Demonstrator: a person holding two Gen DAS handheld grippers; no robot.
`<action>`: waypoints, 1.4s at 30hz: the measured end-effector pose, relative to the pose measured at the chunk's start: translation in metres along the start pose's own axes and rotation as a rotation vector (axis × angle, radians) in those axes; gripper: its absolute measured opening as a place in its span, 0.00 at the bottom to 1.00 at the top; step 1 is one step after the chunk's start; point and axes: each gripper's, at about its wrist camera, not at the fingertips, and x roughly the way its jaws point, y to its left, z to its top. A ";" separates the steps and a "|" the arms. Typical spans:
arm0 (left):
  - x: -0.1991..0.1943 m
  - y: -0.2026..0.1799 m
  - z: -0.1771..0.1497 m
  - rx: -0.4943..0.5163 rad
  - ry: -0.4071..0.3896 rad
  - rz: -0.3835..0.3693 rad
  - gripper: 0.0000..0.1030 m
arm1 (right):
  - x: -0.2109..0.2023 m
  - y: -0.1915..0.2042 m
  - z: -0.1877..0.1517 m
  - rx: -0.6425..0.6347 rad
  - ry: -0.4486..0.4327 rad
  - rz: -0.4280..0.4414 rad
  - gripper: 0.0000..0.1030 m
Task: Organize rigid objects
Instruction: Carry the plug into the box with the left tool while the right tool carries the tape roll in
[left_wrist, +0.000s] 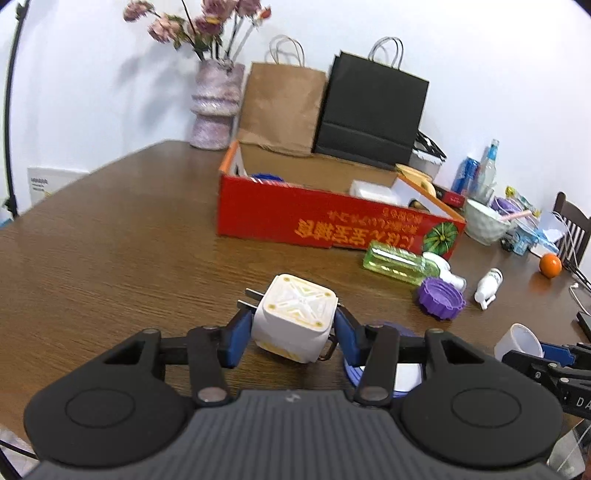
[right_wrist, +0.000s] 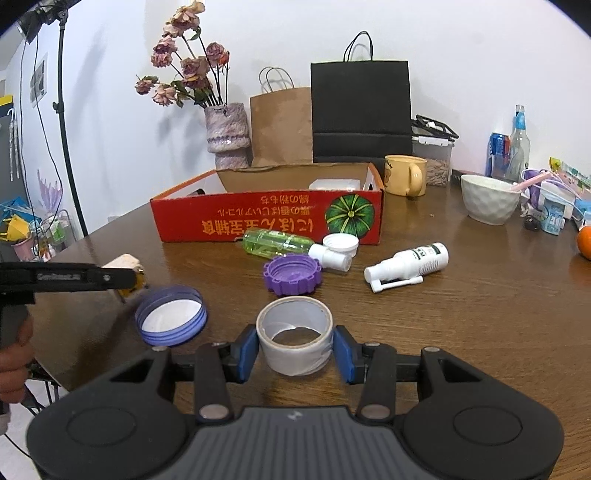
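Two grips were live at once, one thing per hand, so both could go to the red box (left_wrist: 332, 225) in a single trip.

Left wrist view: my left gripper (left_wrist: 293, 334) pinched the white cube charger (left_wrist: 295, 317) between its blue pads, spread about halfway, prongs sticking out toward 10 o'clock. I held it lifted off the table (left_wrist: 110, 240), I judged, with the box up at 1 o'clock. The green bottle (left_wrist: 397, 262) and purple lid (left_wrist: 439, 297) lay at 2 o'clock, not yet sorted.

Right wrist view: my right gripper (right_wrist: 295, 349) clasped the roll of tape (right_wrist: 295, 334) by its outer wall, hole upward, pads pressed on both sides, jaws partly spread. The blue lid (right_wrist: 170, 315) lay at 9 o'clock, the white spray bottle (right_wrist: 410, 264) at 1 o'clock, the box at 12.
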 end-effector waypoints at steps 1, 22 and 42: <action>-0.006 0.001 0.002 0.000 -0.014 0.009 0.49 | -0.002 0.001 0.002 -0.002 -0.010 0.000 0.42; -0.015 -0.004 0.098 0.019 -0.233 0.037 0.49 | 0.011 0.012 0.110 -0.140 -0.242 0.064 0.42; 0.244 -0.005 0.230 -0.025 0.168 -0.068 0.49 | 0.267 -0.037 0.259 0.116 0.123 0.306 0.42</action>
